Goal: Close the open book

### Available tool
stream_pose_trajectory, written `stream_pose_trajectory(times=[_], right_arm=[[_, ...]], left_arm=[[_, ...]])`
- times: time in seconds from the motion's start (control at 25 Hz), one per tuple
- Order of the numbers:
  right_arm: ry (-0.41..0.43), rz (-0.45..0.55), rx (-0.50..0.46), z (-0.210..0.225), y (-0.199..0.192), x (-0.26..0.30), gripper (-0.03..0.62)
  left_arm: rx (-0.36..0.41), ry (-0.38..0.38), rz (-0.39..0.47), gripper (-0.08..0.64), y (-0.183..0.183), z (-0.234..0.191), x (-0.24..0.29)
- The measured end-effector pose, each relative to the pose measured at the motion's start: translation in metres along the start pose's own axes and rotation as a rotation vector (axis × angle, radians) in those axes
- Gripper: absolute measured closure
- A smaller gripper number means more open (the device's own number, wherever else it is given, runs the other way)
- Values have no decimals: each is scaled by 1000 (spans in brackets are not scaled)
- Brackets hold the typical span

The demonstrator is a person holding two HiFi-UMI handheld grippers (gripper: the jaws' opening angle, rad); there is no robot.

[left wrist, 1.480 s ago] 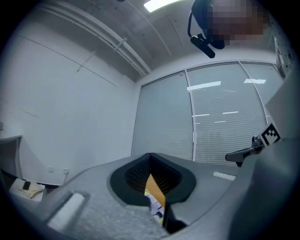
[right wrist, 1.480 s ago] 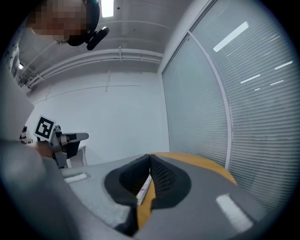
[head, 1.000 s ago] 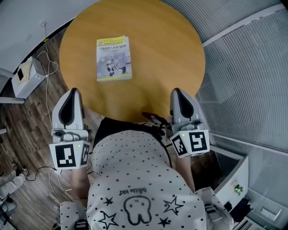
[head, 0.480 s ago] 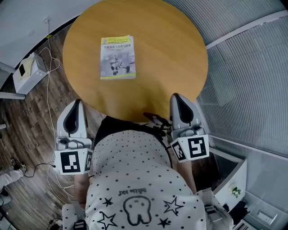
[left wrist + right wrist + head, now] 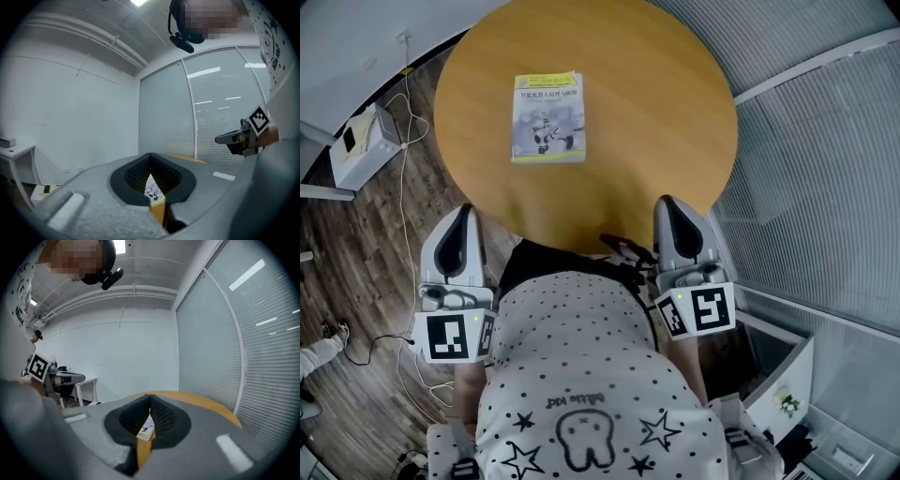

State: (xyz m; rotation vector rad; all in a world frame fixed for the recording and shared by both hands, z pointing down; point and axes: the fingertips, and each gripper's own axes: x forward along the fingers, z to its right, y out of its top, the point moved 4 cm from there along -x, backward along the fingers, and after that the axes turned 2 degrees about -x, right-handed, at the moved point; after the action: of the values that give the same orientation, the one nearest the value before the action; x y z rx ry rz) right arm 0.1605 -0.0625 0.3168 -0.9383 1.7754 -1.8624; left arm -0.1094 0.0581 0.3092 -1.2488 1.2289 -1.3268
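Since the earlier frame, the left gripper [image 5: 460, 214] was drawn slightly back from the round wooden table [image 5: 656, 112]. Its jaws, like the right gripper's [image 5: 668, 204], were pressed together on nothing. The book [image 5: 548, 129] was seen closed, cover up, on the table, well apart from both.
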Motion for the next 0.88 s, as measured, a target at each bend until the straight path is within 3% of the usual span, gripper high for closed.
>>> stream_pose_trajectory(times=[0.88], right_arm=[[-25,3,4,8,-1,-7,588]], left_arm=[[12,-10,10,551,6,3,7]])
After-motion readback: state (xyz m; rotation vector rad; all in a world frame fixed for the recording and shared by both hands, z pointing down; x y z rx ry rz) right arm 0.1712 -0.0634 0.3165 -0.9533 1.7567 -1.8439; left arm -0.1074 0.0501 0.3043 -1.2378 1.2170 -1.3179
